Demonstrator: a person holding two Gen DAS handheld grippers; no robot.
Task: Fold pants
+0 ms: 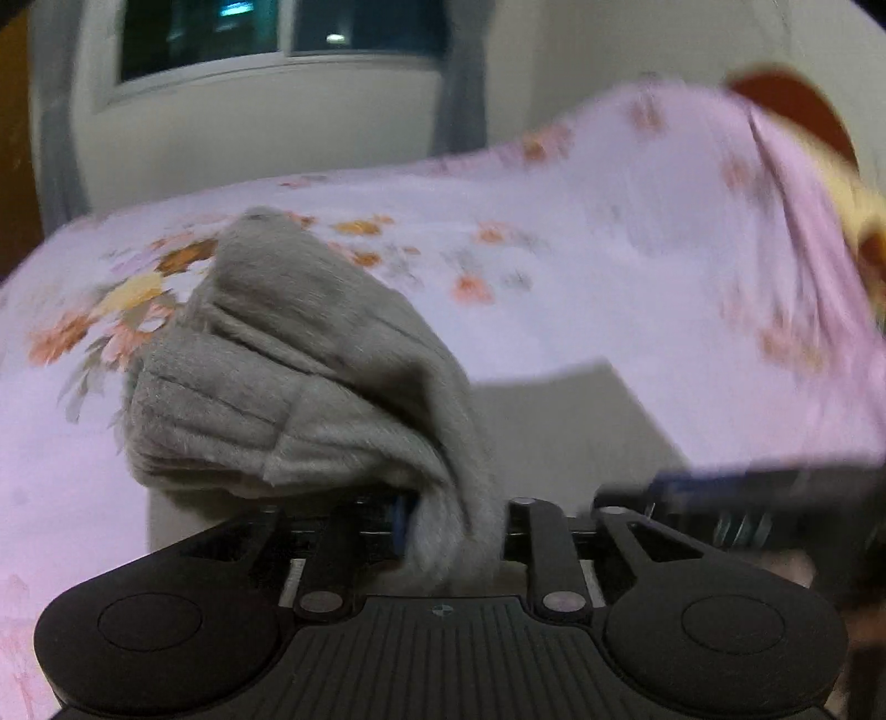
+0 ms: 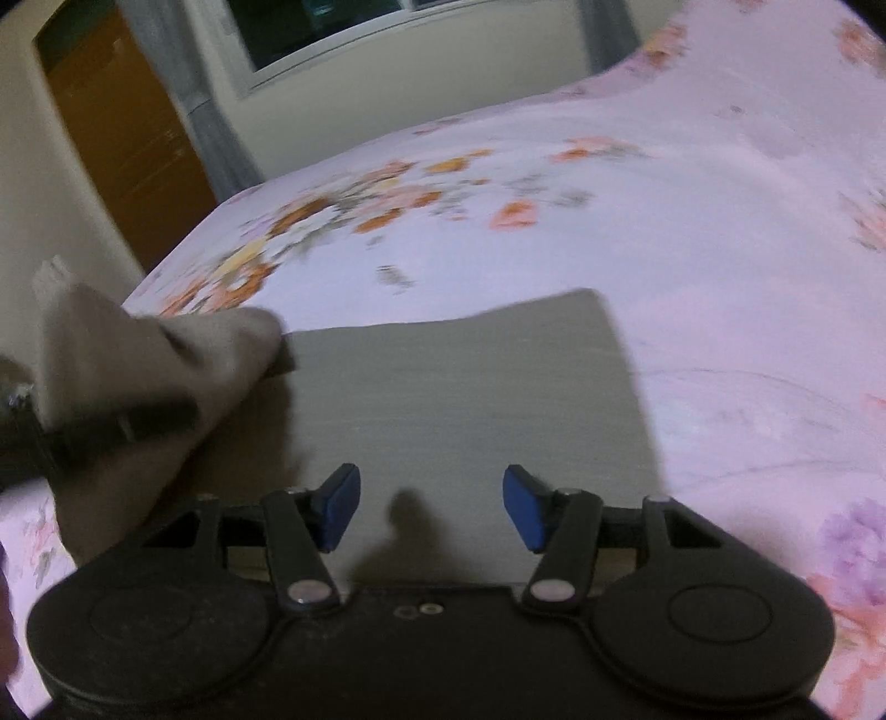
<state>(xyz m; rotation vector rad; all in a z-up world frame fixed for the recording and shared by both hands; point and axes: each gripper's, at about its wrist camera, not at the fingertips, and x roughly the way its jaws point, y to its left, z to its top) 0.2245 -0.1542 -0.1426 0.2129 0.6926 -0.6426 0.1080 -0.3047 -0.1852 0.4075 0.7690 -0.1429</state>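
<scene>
The grey pants (image 2: 459, 399) lie flat on the bed below my right gripper. My left gripper (image 1: 448, 520) is shut on a bunched, ribbed end of the grey pants (image 1: 288, 387) and holds it lifted above the bed; its fingertips are hidden by the cloth. In the right wrist view the left gripper (image 2: 111, 426) shows blurred at the left with that lifted cloth (image 2: 144, 354). My right gripper (image 2: 429, 512) is open and empty, its blue pads (image 2: 338, 507) just above the flat part of the pants. In the left wrist view the right gripper (image 1: 720, 498) appears blurred at the right.
The bed is covered by a pink floral sheet (image 2: 692, 221). Behind it are a cream wall with a dark window (image 1: 277, 39), grey curtains (image 2: 210, 127) and a brown door (image 2: 127, 144). The bed's left edge (image 2: 166, 260) runs near the wall.
</scene>
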